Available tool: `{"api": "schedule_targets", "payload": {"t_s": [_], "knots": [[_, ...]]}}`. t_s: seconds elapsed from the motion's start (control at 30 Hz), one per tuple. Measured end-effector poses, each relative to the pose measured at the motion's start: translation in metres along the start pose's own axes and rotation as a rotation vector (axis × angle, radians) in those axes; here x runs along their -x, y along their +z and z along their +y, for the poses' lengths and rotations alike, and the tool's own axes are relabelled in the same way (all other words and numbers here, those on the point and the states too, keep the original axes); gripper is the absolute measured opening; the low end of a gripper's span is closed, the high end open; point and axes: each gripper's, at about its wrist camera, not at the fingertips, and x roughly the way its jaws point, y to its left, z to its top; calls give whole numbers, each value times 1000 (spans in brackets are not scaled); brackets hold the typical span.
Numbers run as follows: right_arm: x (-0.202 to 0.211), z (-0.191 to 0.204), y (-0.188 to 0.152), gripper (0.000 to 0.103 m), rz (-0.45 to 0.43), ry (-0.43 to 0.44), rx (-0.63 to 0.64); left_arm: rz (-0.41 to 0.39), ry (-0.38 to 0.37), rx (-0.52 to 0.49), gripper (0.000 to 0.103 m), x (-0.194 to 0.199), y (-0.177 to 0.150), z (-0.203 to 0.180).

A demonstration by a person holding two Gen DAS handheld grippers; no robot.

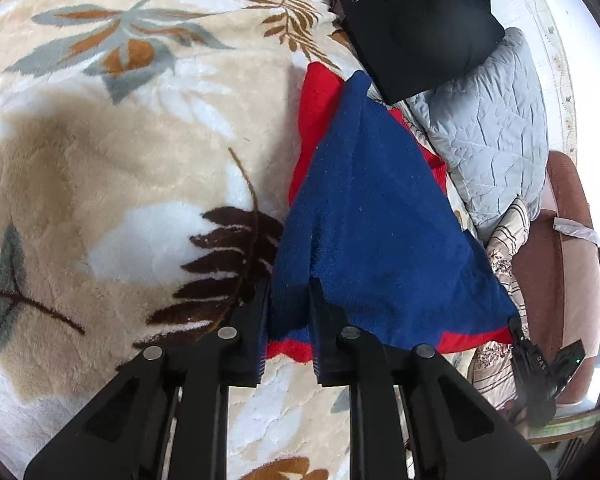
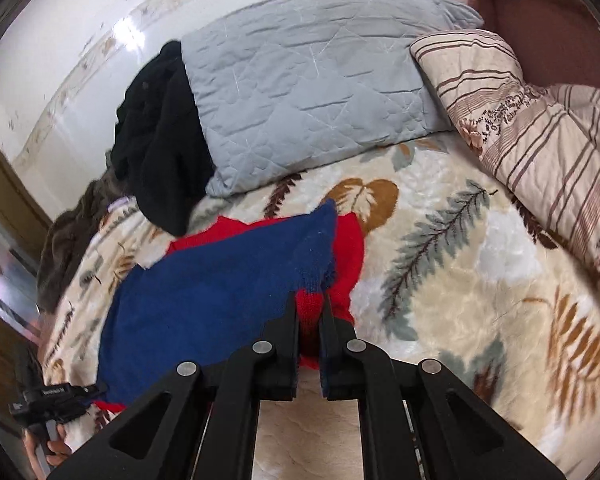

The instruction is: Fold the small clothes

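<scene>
Knitwear hung between both grippers: a blue-and-red garment (image 1: 380, 216), its near hem lifted off the blanket (image 1: 100, 152) while its far end lay on the bed. The left gripper (image 1: 290, 284) had its jaws closed on the blue hem, cloth bunched between the pads, red edging showing just below. In the right wrist view, the right gripper (image 2: 309, 300) was clenched on the red ribbed corner of the same garment, the blue panel stretching away to the left. At that view's lower left a hand (image 2: 50, 446) gripped the other tool's handle. Beyond the garment lay a black cloth (image 2: 160, 140), touching the garment's far edge, with a grey quilted pillow (image 2: 308, 80) beside it. A striped pillow (image 2: 540, 128) sat to the right, against the brown headboard (image 2: 540, 20).
</scene>
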Motion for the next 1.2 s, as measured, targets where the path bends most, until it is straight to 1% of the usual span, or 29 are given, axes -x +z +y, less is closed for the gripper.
{"api": "schedule_targets", "payload": {"t_s": [0.1,0.17,0.2,0.23,0.27,0.3,0.37,0.4,0.47,0.5,0.53,0.57,0.63,0.7,0.73,0.77,0.8,0.83,0.87,0.9,0.93,0.97,1.0,1.03,1.07,1.1,1.13,1.17,1.2], "knots": [[-16,-32,-16,6,59,-25,-38,8,14,-2,17,-3,-3,-2],[-44,-62,-40,6,154,-59,-92,17,27,5,22,-6,-1,-1],[-54,-69,-49,6,187,-63,-106,29,26,18,24,-8,1,1],[-62,-74,-58,7,204,-44,-118,38,19,36,24,-7,3,2],[-62,-76,-62,8,176,4,-133,33,16,46,24,-5,5,2],[-59,-79,-62,9,161,19,-153,-3,34,43,24,1,7,0],[-51,-88,-53,17,144,34,-219,-100,116,-26,24,16,9,-14],[-46,-91,-47,20,108,35,-233,-156,150,-87,27,24,13,-27],[-34,-92,-24,22,-1,42,-227,-221,158,-153,38,28,20,-44],[-35,-90,-16,25,-14,61,-214,-262,156,-181,52,27,27,-53],[-41,-87,-5,33,-13,78,-199,-288,160,-200,67,24,33,-58],[-52,-82,7,39,1,82,-183,-296,172,-207,69,20,40,-60],[-73,-75,22,39,25,93,-165,-272,157,-195,68,2,52,-57],[-94,-65,32,41,34,98,-141,-209,141,-167,68,-16,59,-51],[-107,-62,35,46,58,101,-135,-191,126,-155,68,-22,60,-49],[-120,-58,35,46,92,93,-136,-184,116,-143,68,-28,60,-47],[-129,-55,33,41,117,83,-143,-180,128,-136,68,-33,60,-48],[-132,-50,33,10,119,126,-128,-177,147,-148,66,-38,58,-50],[-128,-42,34,12,86,165,-83,-176,170,-165,60,-42,56,-53],[-120,-37,33,12,25,180,-45,-174,193,-177,43,-45,54,-55],[-113,-35,32,12,-20,183,-29,-167,196,-181,41,-47,52,-54],[-118,-42,29,12,-7,143,-61,-165,201,-173,41,-48,51,-53],[-127,-48,27,12,30,107,-85,-172,199,-158,41,-48,50,-51],[-141,-56,21,13,101,61,-104,-175,198,-155,41,-48,50,-51],[-144,-62,16,12,113,69,-123,-178,200,-159,42,-48,49,-51],[-135,-62,16,14,80,72,-136,-181,206,-168,42,-47,47,-51],[-125,-57,15,23,55,44,-139,-179,210,-171,42,-44,45,-52],[-116,-52,15,24,30,12,-130,-179,204,-164,42,-40,45,-52],[-105,-45,14,24,-6,14,-110,-183,194,-156,40,-35,45,-54]]}}
